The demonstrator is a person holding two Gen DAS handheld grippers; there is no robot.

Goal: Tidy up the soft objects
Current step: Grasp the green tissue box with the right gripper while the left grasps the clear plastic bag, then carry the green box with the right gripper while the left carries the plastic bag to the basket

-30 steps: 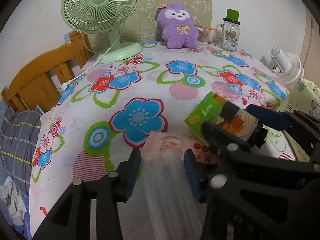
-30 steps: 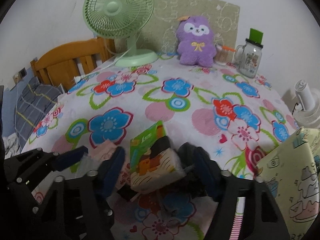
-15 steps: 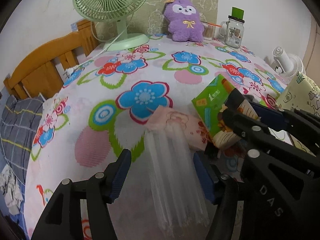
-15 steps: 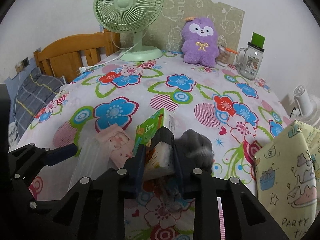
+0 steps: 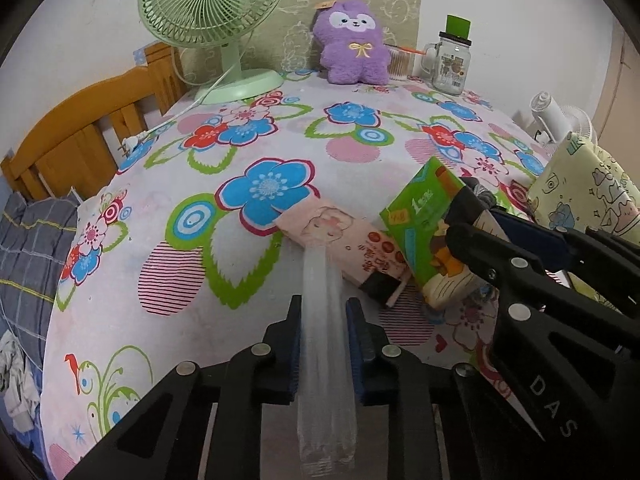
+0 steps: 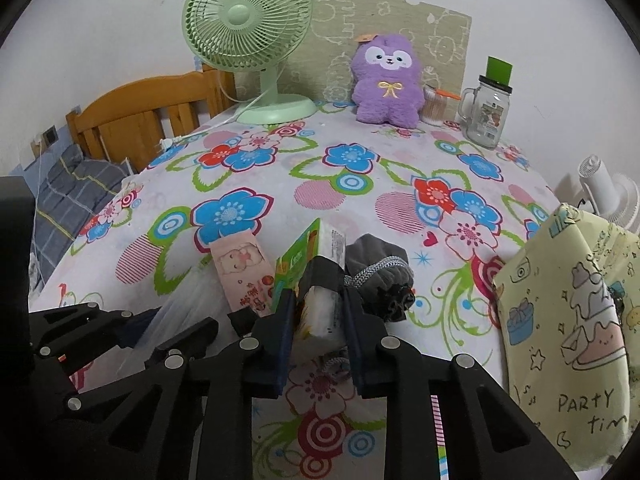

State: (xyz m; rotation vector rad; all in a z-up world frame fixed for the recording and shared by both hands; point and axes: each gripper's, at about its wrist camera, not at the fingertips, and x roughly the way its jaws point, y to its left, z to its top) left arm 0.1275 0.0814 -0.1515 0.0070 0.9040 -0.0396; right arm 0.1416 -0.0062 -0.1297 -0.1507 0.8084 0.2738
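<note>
My left gripper (image 5: pixel 323 308) is shut on the clear plastic tail of a pink packet (image 5: pixel 344 240) that lies on the flowered tablecloth (image 5: pixel 224 200). My right gripper (image 6: pixel 320 300) is shut on a green tissue pack (image 6: pixel 304 256), which also shows in the left wrist view (image 5: pixel 424 216), just right of the pink packet (image 6: pixel 240 268). A grey drawstring pouch (image 6: pixel 378 268) lies against the right side of the tissue pack. A purple plush toy (image 6: pixel 388 80) sits upright at the far edge, also in the left wrist view (image 5: pixel 352 48).
A green desk fan (image 6: pixel 248 32) stands at the back left with its cord trailing. A glass mug jar (image 6: pixel 486 116) is at the back right. A yellow "party" gift bag (image 6: pixel 572 312) stands at the right. A wooden bed frame (image 6: pixel 136 120) is to the left.
Both grippers have pulled back toward me. My left jaws closed onto the packet's clear plastic tail. My right jaws, wide open a second ago, hold the tissue pack.
</note>
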